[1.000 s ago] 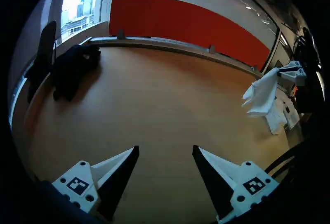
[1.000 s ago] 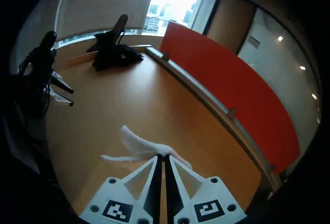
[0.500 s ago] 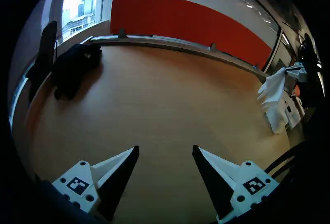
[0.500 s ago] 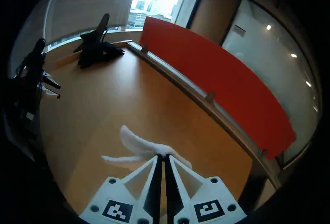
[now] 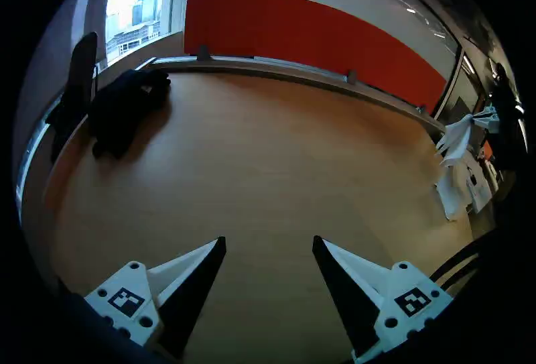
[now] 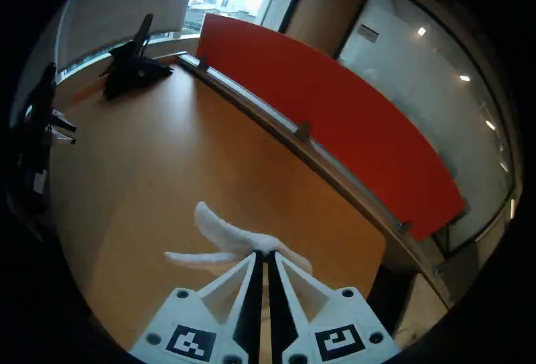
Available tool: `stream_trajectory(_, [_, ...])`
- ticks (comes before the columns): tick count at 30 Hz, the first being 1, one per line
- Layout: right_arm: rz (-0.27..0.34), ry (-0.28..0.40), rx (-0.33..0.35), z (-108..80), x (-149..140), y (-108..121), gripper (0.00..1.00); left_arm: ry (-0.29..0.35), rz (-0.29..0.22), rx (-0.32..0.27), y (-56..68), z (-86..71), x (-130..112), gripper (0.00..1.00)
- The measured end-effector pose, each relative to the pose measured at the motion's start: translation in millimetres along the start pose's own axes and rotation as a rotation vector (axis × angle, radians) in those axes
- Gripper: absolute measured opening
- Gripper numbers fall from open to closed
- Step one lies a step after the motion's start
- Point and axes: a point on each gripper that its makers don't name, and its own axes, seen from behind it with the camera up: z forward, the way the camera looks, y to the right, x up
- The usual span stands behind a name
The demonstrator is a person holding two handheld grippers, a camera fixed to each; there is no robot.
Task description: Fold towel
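Observation:
In the right gripper view my right gripper (image 6: 263,255) is shut on a white towel (image 6: 221,240), whose cloth bunches out past the fingertips above the wooden table (image 6: 167,156). In the left gripper view the same towel (image 5: 455,163) hangs at the far right edge from the right gripper (image 5: 488,120), lifted off the table. My left gripper (image 5: 268,247) stands open low over the table (image 5: 268,156) with nothing between its fingers. Far off at the left of the right gripper view the left gripper (image 6: 57,129) shows small in a dark hand.
A dark garment (image 5: 124,106) lies at the table's far left corner beside a black chair (image 5: 74,82). A red partition (image 5: 315,32) runs along the table's far edge, with a window (image 5: 134,9) to its left. The same garment and chair (image 6: 130,62) appear far back.
The right gripper has carried the towel farther to the right and away from the left gripper, turning its view along the red partition. The left gripper has barely moved.

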Motion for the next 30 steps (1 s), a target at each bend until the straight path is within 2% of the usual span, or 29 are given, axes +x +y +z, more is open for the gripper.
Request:
stream_trajectory(8, [0.021, -0.026, -0.039, -4.6, -20.6, 36.2, 0.04, -0.002, 0.010, 0.005, 9.0, 1.3, 2.5, 0.96])
stream_trajectory(15, [0.036, -0.042, -0.063, -13.3, -34.3, 58.8, 0.04, -0.002, 0.017, 0.003, 17.7, 2.3, 5.7, 0.96])
stream_trajectory(23, [0.054, -0.056, -0.079, -27.4, -55.4, 64.8, 0.04, -0.009, 0.026, -0.006, 26.8, 3.4, 5.6, 0.96])
stream_trajectory(30, [0.077, -0.073, -0.086, -46.0, -81.9, 61.0, 0.04, -0.011, 0.034, -0.016, 31.9, 3.0, 6.0, 0.96])
